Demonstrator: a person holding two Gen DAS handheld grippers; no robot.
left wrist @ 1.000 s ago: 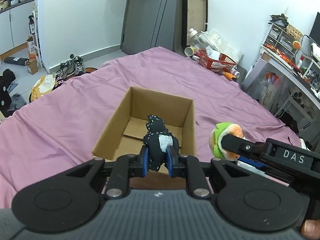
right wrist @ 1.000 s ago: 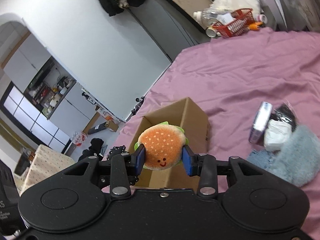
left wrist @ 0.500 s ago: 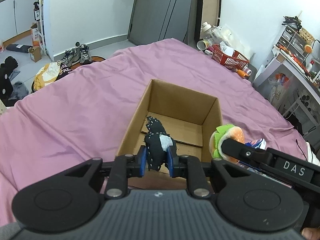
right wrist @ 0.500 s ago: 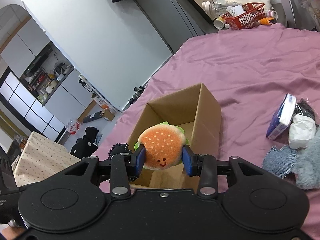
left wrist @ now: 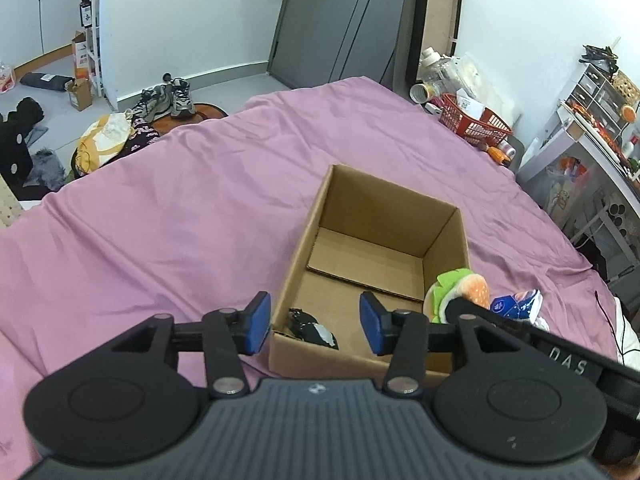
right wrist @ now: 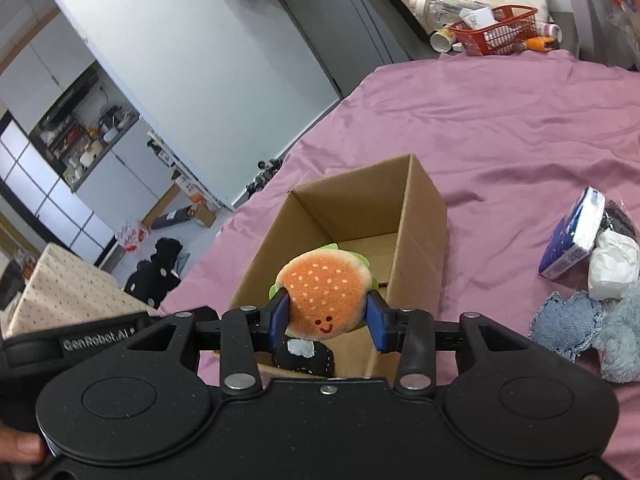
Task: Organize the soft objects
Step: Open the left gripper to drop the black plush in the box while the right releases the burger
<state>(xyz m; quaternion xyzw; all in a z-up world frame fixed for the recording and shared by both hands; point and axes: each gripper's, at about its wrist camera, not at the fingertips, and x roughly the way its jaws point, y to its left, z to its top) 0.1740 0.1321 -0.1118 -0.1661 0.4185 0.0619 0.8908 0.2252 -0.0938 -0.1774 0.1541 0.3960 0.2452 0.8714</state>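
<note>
An open cardboard box (left wrist: 446, 236) (right wrist: 424, 216) sits on the purple bed. A black plush toy with a white patch (left wrist: 310, 330) (right wrist: 304, 354) lies inside it at the near wall. My left gripper (left wrist: 314, 324) is open and empty, just above the box's near edge. My right gripper (right wrist: 326, 316) is shut on an orange burger plush with a smiley face (right wrist: 324, 292), held over the box's near right corner. The burger also shows in the left wrist view (left wrist: 460, 290).
A blue tissue pack (right wrist: 572, 238), a white cloth (right wrist: 612, 264), a denim piece (right wrist: 566, 326) and a grey fluffy item (right wrist: 620, 344) lie on the bed right of the box. A red basket (left wrist: 476, 124) stands beyond the bed's far corner.
My left gripper opened and let go of the black plush, which dropped into the box. The right gripper brought the burger plush closer over the box.
</note>
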